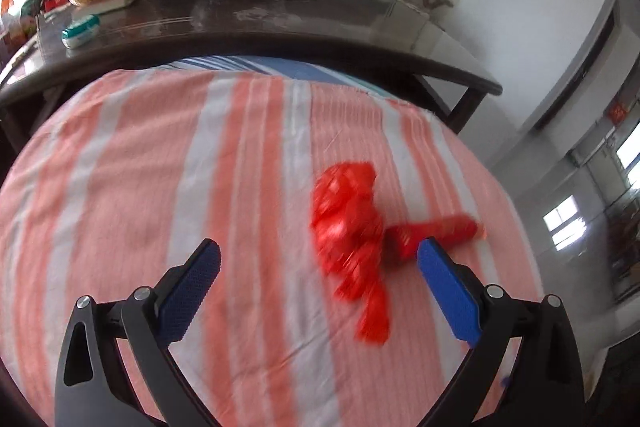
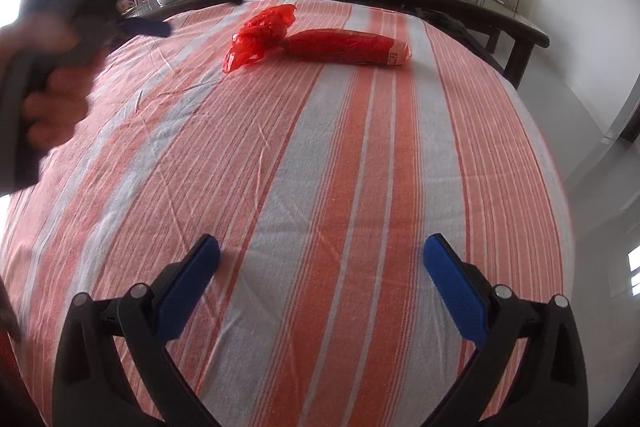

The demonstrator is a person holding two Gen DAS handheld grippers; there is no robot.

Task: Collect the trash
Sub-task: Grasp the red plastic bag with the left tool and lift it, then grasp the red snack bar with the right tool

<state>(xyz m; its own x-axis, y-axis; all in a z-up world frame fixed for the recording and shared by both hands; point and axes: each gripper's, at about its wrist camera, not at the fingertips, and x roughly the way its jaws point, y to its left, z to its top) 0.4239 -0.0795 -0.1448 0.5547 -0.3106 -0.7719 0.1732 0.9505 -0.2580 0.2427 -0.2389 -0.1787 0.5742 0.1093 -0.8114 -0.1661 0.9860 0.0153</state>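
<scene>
Left tool (image 1: pixel 319 259) spread wide, empty, poised over the crumpled red bag (image 1: pixel 352 231) on the striped cloth (image 1: pixel 140 167), lined up to pinch it. Right tool (image 2: pixel 321 253) likewise agape, holding nothing, parked well short of the bag (image 2: pixel 260 35) and its roll (image 2: pixel 348 47), leaving room.

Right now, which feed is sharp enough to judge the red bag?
Left wrist view: red bag smeared by motion blur. Right wrist view: bag and red roll crisp, though the left hand-held gripper is blurred and the window corner is blown out.
</scene>
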